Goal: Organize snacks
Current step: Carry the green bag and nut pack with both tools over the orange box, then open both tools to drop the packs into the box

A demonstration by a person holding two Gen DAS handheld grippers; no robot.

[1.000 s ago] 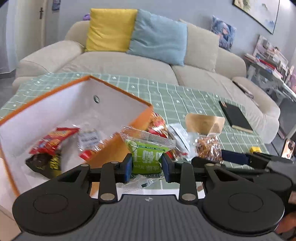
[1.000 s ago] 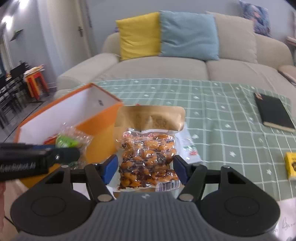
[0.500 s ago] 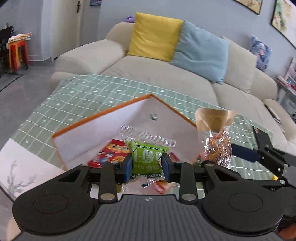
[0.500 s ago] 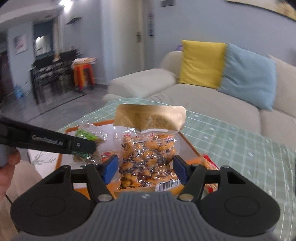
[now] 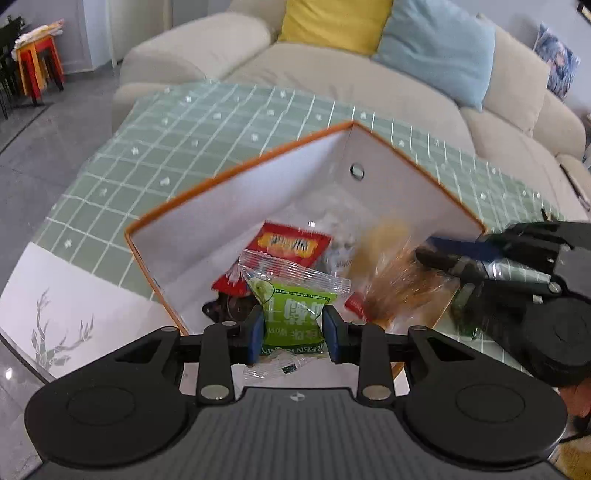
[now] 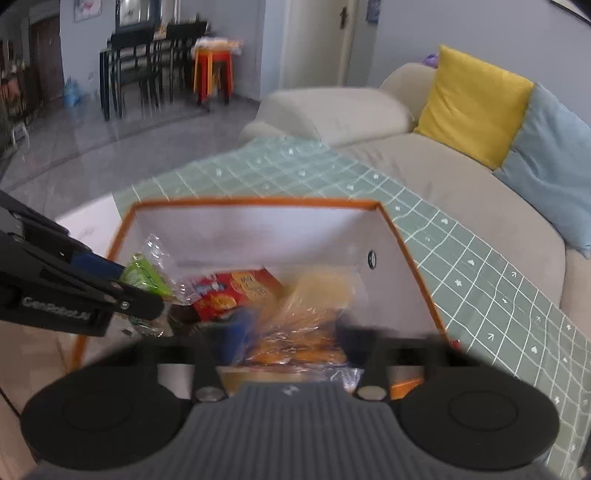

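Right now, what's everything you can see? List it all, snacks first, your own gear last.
green snack packet: 1, green with clear ends, between the left gripper's pads, above the box
nut packet: 1, clear with tan top, blurred, between the right gripper's closing jaws, over the box
red snack packet: 1, red and yellow, lying inside the box
box: 1, orange outside, white inside, on the table
table: 1, green checked cloth
sofa: 1, beige, behind the table
cushions: 2, yellow and light blue, on the sofa
left gripper: 1, black, blue pads
right gripper: 1, black, blurred
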